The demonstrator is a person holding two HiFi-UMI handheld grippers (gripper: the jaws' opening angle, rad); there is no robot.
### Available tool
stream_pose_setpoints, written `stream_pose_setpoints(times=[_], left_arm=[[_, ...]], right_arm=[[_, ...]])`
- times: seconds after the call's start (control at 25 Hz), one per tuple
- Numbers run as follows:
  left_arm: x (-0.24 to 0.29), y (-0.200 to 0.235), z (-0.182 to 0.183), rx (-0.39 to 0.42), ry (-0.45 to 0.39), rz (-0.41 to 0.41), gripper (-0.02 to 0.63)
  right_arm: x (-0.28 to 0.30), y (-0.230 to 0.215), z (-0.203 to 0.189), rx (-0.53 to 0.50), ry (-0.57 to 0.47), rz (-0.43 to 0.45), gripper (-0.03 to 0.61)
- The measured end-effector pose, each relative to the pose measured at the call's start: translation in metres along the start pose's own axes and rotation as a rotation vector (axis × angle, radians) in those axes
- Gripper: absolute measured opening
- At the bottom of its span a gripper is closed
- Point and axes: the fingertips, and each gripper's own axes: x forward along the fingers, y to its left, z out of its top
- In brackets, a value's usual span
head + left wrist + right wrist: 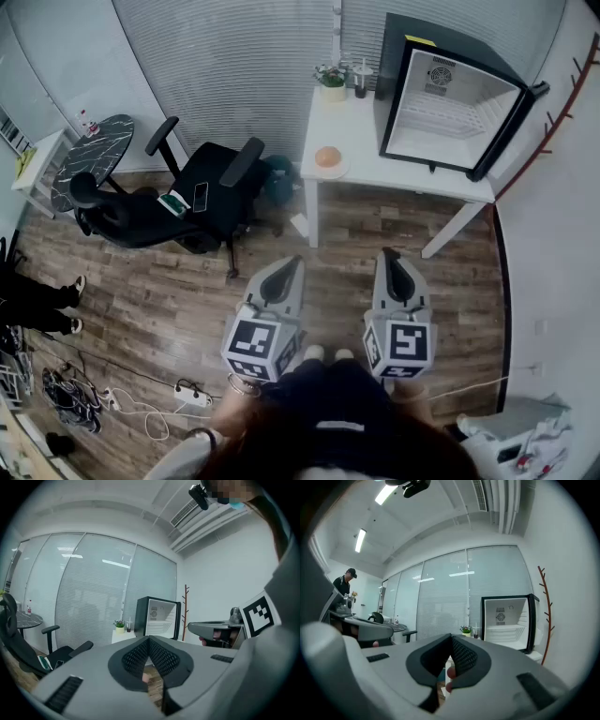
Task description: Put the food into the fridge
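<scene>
A round orange bun [327, 157] lies on a small plate near the left front edge of the white table [394, 167]. To its right on the same table stands a small black fridge [448, 103], door swung open and white inside; it also shows far off ahead as the fridge [159, 618] and the fridge [506, 620]. My left gripper [292, 262] [149, 639] and right gripper [387, 253] [451, 637] hang side by side over the wooden floor, well short of the table. Both are shut with nothing between the jaws.
A black office chair [211, 187] stands left of the table, beside a round dark table [94, 159]. A potted plant [332, 80] and a cup [362, 82] sit at the table's back. Cables and a power strip [192, 396] lie on the floor. A person's legs [37, 305] show at far left.
</scene>
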Motion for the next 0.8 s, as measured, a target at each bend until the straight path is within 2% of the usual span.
stream_pose_setpoints(times=[0.36,0.8], left_arm=[[-0.006,0.015,-0.003,-0.006,0.004,-0.046,0.005],[-0.001,0.030,-0.011,-0.031,0.027,-0.067,0.005]], right_arm=[[0.004,0.021,0.003,-0.023,-0.018,-0.026,-0.003],[0.012,0.028,0.009,0.018,-0.050,-0.013,-0.003]])
